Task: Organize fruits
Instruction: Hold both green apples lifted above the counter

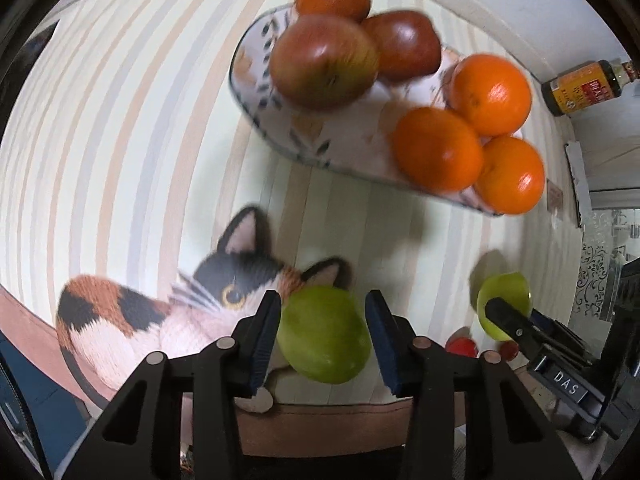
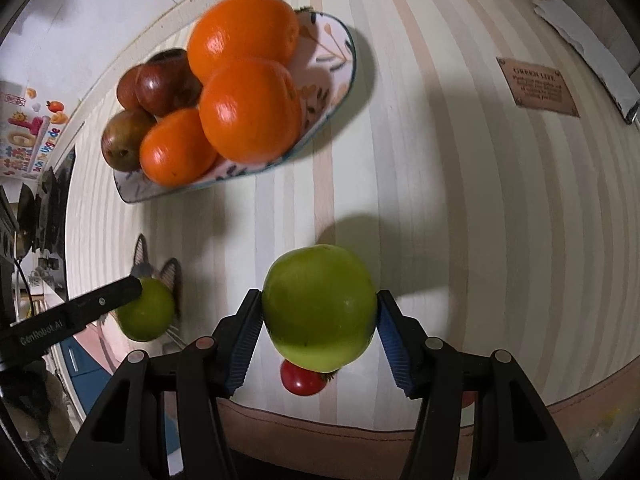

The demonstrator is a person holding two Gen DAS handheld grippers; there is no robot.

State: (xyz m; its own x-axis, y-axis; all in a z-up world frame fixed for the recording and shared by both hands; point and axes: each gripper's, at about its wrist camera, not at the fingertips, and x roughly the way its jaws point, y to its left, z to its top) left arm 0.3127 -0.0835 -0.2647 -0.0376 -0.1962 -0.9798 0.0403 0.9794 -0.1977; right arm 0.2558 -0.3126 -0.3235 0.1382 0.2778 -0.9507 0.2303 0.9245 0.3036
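My left gripper [image 1: 322, 334] is shut on a green apple [image 1: 323, 334] and holds it above the cat picture on the tablecloth; it also shows in the right wrist view [image 2: 145, 314]. My right gripper [image 2: 319, 330] is shut on a second green apple [image 2: 319, 307], lifted above the table; it also shows in the left wrist view [image 1: 503, 305]. A patterned oval plate [image 1: 280, 128] ahead holds several oranges [image 1: 491, 94] and dark red apples [image 1: 323, 61]. The same plate [image 2: 340, 48] shows in the right wrist view.
Small red fruits [image 2: 302, 378] lie on the table under the right gripper, also seen in the left wrist view [image 1: 462, 347]. A dark sauce bottle [image 1: 582, 88] stands at the far right. The table's front edge [image 2: 320, 420] is just below the grippers.
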